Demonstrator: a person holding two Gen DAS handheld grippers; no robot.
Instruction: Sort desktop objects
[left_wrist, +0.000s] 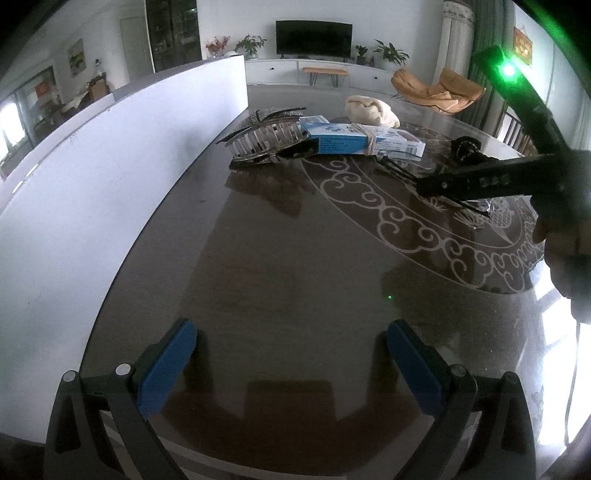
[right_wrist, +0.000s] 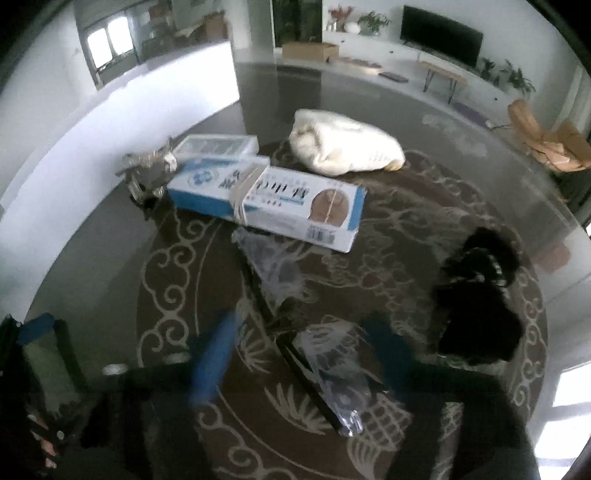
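A blue-and-white box (right_wrist: 266, 201) bound with a rubber band lies on the patterned dark table (right_wrist: 177, 258); it also shows in the left wrist view (left_wrist: 364, 140). A large rhinestone hair claw (left_wrist: 264, 134) sits to its left, also visible in the right wrist view (right_wrist: 149, 171). A cream cloth bundle (right_wrist: 343, 147) lies behind. Clear plastic packets with black strips (right_wrist: 273, 269) lie in front, and a black fuzzy hair item (right_wrist: 480, 291) is at right. My left gripper (left_wrist: 291, 365) is open and empty above bare table. My right gripper (right_wrist: 303, 354) is open, blurred, straddling a clear packet (right_wrist: 332, 384).
A white partition wall (left_wrist: 110, 166) borders the table's left side. The right gripper's body (left_wrist: 498, 177) crosses the right of the left wrist view. The left gripper's blue pad (right_wrist: 37, 328) shows at the lower left of the right wrist view.
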